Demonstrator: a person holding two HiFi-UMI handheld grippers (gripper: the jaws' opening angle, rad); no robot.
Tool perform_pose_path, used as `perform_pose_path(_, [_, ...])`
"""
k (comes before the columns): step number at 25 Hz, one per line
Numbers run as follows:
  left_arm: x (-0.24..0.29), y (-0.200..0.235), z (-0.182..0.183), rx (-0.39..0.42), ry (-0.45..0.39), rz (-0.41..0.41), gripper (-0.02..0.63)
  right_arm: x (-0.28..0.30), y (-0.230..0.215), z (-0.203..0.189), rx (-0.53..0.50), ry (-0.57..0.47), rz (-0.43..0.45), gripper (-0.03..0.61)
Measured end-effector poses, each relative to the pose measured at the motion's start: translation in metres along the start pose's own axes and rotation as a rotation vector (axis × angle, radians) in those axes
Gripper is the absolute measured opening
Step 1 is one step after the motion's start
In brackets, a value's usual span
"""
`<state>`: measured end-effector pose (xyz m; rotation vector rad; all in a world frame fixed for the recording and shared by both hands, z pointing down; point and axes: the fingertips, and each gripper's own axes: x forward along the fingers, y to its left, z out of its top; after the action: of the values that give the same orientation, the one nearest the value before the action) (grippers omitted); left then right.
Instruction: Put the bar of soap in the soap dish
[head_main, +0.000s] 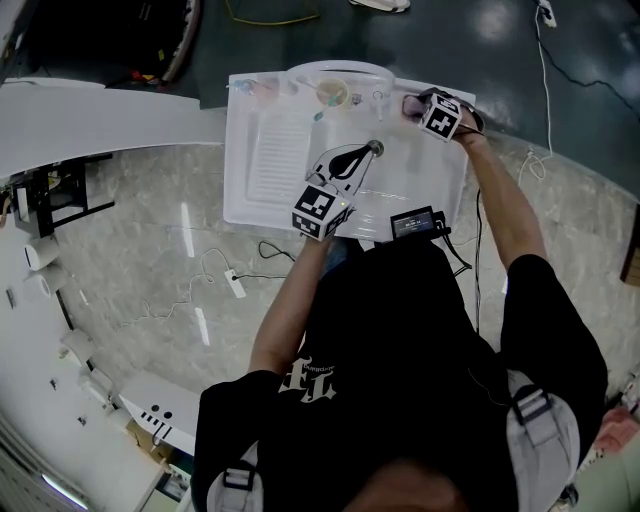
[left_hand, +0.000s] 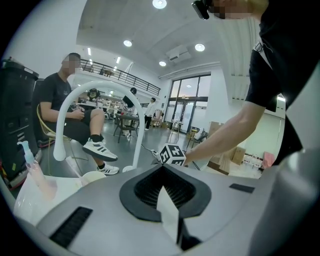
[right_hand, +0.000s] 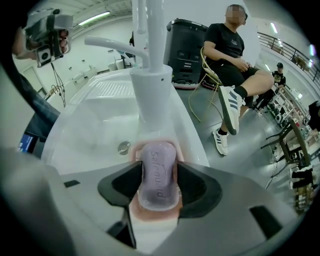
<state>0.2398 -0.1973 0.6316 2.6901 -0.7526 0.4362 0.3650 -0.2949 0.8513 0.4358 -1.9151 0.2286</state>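
Observation:
A purple bar of soap (right_hand: 156, 192) lies lengthwise between the jaws of my right gripper (right_hand: 160, 166), which is shut on it. Right under the soap is the pink soap dish (right_hand: 150, 216), on the back rim of the white sink (right_hand: 95, 125) beside the faucet (right_hand: 152, 60). In the head view the right gripper (head_main: 415, 106) is at the sink's back right corner, where a bit of pink shows. My left gripper (head_main: 372, 150) hovers over the middle of the basin (head_main: 265, 150), its jaws shut with nothing in them. The left gripper view looks up past the faucet arch (left_hand: 95, 87).
A cup (head_main: 332, 94) and a pump bottle (left_hand: 29, 159) stand along the sink's back edge. A black device (head_main: 413, 221) rests on the front rim. The drain (right_hand: 123, 147) lies just beyond the dish. A person (right_hand: 232, 55) sits behind the sink; cables (head_main: 225, 280) cross the floor.

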Motion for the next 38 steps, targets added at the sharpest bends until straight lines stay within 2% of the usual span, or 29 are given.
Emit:
perform_pose_path(8, [-0.003, -0.001, 0.009, 0.039, -0.003, -0.010, 0.008, -0.030, -0.005, 0.000, 0.079, -0.064, -0.072, 0.206])
perform_pose_path(15, [-0.015, 0.007, 0.015, 0.056, -0.021, -0.002, 0.008, -0.110, -0.001, 0.018, 0.335, -0.329, -0.258, 0.204])
perform_pose_path(20, [-0.028, 0.019, 0.020, 0.043, -0.051, -0.001, 0.008, -0.160, 0.031, 0.036, 0.360, -0.436, -0.351, 0.201])
perform_pose_path(25, [-0.041, 0.030, 0.030, 0.062, -0.084, -0.045, 0.008, -0.195, 0.062, 0.058, 0.442, -0.524, -0.439, 0.042])
perform_pose_path(27, [-0.045, 0.034, 0.033, 0.073, -0.086, -0.073, 0.008, -0.208, 0.072, 0.069, 0.485, -0.560, -0.464, 0.014])
perform_pose_path(33, [-0.063, 0.049, 0.049, 0.084, -0.102, -0.139, 0.008, -0.253, 0.098, 0.117, 0.629, -0.763, -0.471, 0.008])
perform_pose_path(38, [-0.083, 0.060, 0.060, 0.089, -0.131, -0.168, 0.008, -0.264, 0.120, 0.140, 0.657, -0.806, -0.497, 0.008])
